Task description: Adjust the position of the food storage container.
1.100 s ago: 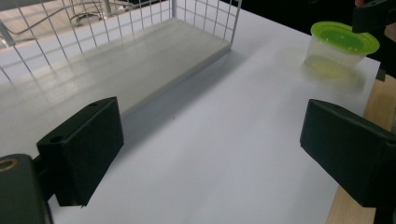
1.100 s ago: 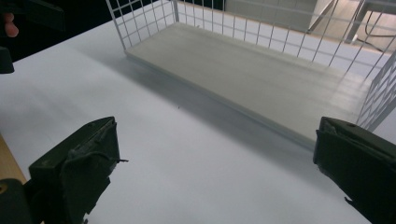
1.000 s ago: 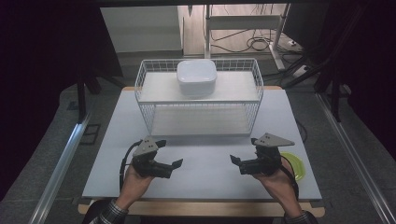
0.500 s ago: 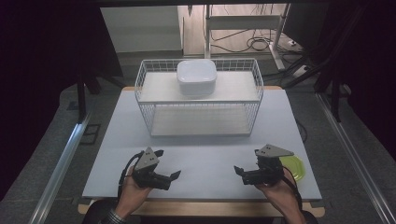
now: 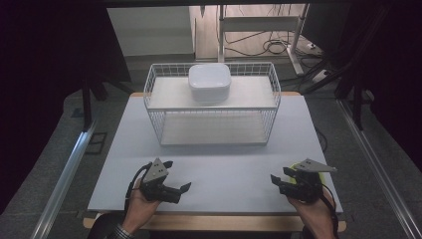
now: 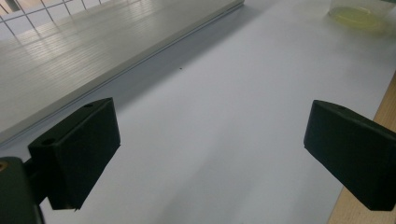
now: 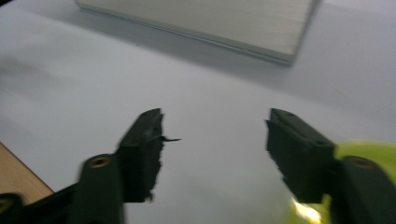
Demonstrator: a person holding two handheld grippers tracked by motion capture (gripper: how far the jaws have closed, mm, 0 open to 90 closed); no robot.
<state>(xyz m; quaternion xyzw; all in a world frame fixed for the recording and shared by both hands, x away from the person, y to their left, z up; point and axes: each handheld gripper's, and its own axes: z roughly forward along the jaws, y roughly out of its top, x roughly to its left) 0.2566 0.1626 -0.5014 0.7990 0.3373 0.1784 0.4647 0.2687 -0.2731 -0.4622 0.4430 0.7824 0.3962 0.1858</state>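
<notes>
My left gripper [image 5: 176, 175] rests low over the near left of the white tabletop [image 5: 219, 164], held in a hand. In the left gripper view its jaws [image 6: 210, 140] stand wide open with bare table between them. My right gripper [image 5: 280, 175] hovers at the near right, just in front of a yellow-green dish [image 5: 324, 175]. Its jaws [image 7: 215, 149] have just been closing and now stand partly apart, with nothing between them. The dish [image 7: 369, 151] peeks out behind the right-hand jaw, and it also lies far off in the left gripper view [image 6: 357, 14].
A white wire basket [image 5: 211, 107] with a shelf stands across the back middle of the table. A white lidded container [image 5: 209, 82] sits on top of the shelf. The table's wooden front edge [image 5: 224, 221] runs just below both hands. Dark floor and metal rails flank the table.
The right gripper has moved toward the near right corner, over the dish's edge, and its jaws have narrowed. The left gripper has barely shifted.
</notes>
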